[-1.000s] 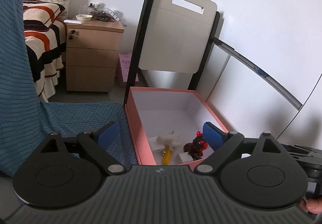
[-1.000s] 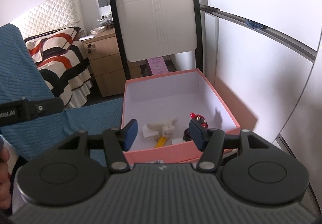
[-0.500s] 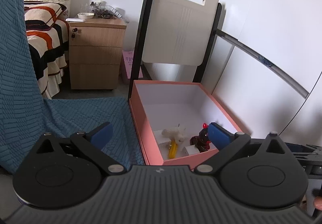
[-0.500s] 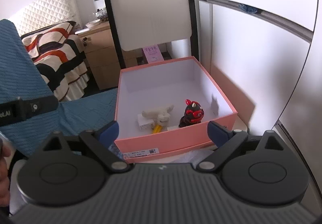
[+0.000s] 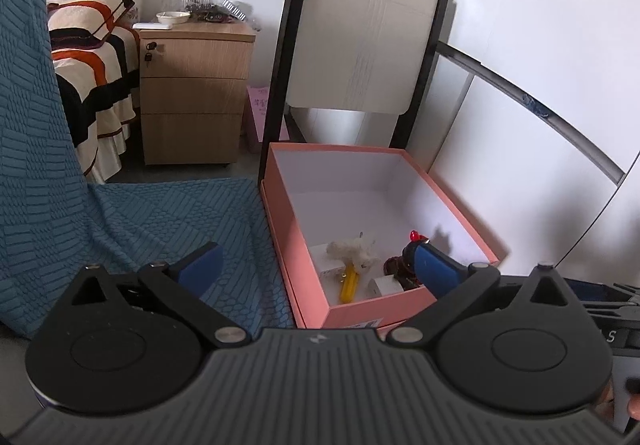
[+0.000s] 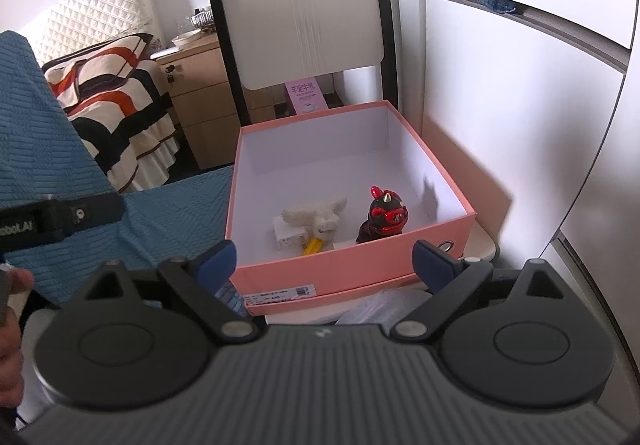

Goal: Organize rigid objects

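Observation:
A pink box (image 5: 304, 245) (image 6: 352, 269) with a white inside stands open on a chair seat. In it lie a red and black figurine (image 6: 382, 219) (image 5: 402, 265), a white fluffy toy (image 6: 316, 215) (image 5: 354, 251), a small white box (image 6: 288, 237) and a yellow piece (image 5: 348, 283). My left gripper (image 5: 316, 265) is open and empty, in front of the box's near left corner. My right gripper (image 6: 324, 259) is open and empty, in front of the box's near wall.
A white chair back (image 5: 360, 45) rises behind the box. A blue blanket (image 5: 120, 213) lies to the left. A wooden nightstand (image 5: 192, 93) and a striped bed (image 5: 92, 57) stand at the back left. A white wall (image 5: 540, 25) is on the right.
Both grippers have pulled back and risen from the box. My right gripper's jaws have opened wider. The things in the box have not moved.

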Demonstrator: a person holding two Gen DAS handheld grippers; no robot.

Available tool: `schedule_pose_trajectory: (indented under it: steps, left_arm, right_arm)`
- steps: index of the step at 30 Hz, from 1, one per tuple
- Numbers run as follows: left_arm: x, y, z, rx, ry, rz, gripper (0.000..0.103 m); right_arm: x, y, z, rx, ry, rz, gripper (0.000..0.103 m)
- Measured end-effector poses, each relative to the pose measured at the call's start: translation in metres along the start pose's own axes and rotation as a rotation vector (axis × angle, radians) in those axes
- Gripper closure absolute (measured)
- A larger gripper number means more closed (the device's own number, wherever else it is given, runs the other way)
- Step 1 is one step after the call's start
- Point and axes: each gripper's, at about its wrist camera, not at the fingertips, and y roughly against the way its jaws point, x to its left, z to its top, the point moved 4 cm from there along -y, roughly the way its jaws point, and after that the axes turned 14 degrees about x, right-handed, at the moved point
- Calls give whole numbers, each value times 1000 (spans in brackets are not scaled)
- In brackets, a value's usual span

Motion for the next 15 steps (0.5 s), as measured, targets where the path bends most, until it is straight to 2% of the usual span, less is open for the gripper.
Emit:
schedule_pose_trajectory:
  steps: [15]
  left_arm:
    - [5,0,-3,-3,14,24,0]
  right_arm:
    - [3,-5,0,7,3,-4,7]
